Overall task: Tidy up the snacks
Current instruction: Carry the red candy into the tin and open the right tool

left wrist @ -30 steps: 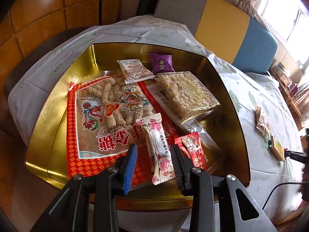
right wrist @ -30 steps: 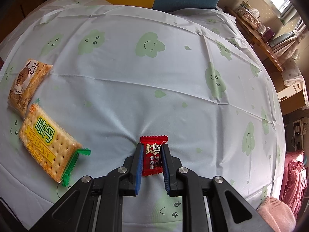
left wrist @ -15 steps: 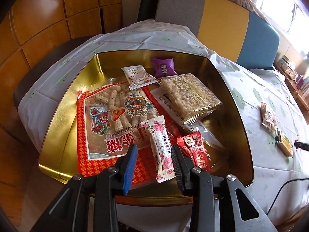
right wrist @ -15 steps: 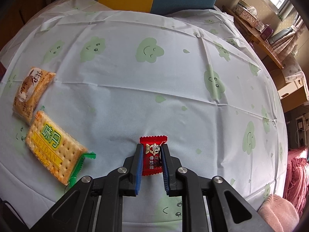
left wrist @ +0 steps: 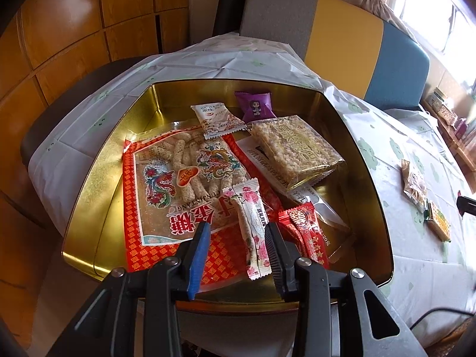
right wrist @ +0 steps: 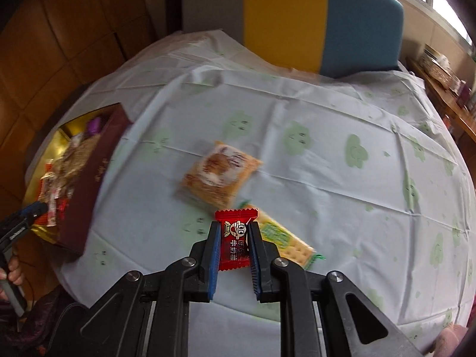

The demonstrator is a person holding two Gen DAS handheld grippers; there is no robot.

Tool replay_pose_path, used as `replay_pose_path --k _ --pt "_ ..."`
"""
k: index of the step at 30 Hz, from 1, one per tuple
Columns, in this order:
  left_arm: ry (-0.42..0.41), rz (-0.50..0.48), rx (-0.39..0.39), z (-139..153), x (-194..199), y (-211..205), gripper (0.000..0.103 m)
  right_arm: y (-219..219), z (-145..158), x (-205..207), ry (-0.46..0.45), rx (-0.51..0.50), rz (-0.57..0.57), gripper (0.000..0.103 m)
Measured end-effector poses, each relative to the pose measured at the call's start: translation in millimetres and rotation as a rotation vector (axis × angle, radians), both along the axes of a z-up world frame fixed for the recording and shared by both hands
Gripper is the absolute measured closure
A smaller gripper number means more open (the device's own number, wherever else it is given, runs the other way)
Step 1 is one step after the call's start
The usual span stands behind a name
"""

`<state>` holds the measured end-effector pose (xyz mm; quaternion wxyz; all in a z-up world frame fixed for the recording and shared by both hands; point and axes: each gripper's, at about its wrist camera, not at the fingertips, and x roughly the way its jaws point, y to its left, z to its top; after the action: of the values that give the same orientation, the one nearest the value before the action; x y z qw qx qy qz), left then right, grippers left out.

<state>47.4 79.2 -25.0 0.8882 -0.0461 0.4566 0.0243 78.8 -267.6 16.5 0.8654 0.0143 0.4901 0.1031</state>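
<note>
While the right claw [right wrist: 233, 245] grips a small red candy packet [right wrist: 235, 239] between its blue pads, the packet stands upright with its crimped top edge above the fingertips, lifted off the counter [right wrist: 327, 154]. Just beyond it, at 12 o'clock, a clear-wrapped pastry [right wrist: 218, 175] lies flat on the cloud-print cloth; at 2 o'clock from the claw, a cracker pack [right wrist: 282, 238] with a green end lies partly hidden behind the right finger. At 9 o'clock in the right wrist view, the gold tin [right wrist: 64, 129] sits at the counter's edge, its dark red outer wall facing the camera; this part is blurred.

The left claw [left wrist: 238, 248] stands wide, holding nothing, poised over the near rim of the gold tin [left wrist: 110, 160]. Between its fingers shows a long pink-flowered stick packet [left wrist: 253, 226], lying on a large red bag of sesame sticks [left wrist: 178, 184]. At 1 o'clock from the claw lies a red packet [left wrist: 303, 235]; farther back at 1 o'clock rests a gold-wrapped rice bar [left wrist: 297, 148]. At 12 o'clock, near the far wall, lie a white nut packet [left wrist: 217, 119] and a purple packet [left wrist: 255, 105], side by side.
</note>
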Motion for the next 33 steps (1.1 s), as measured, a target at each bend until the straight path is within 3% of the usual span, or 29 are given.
replay_pose_path --k 10,16,23,33 --pt "-0.023 0.067 -0.011 6 1 22 0.064 150 37 -6 -0.085 0.182 0.358 0.085" --pt "-0.020 0.087 -0.014 5 -1 33 0.064 217 21 3 -0.055 0.183 0.467 0.081" --pt "-0.015 0.090 -0.020 1 -1 36 0.064 222 -6 4 -0.003 0.123 0.445 0.073" --pt "-0.028 0.047 0.003 8 -2 20 0.064 164 1 -10 -0.046 0.130 0.339 0.071"
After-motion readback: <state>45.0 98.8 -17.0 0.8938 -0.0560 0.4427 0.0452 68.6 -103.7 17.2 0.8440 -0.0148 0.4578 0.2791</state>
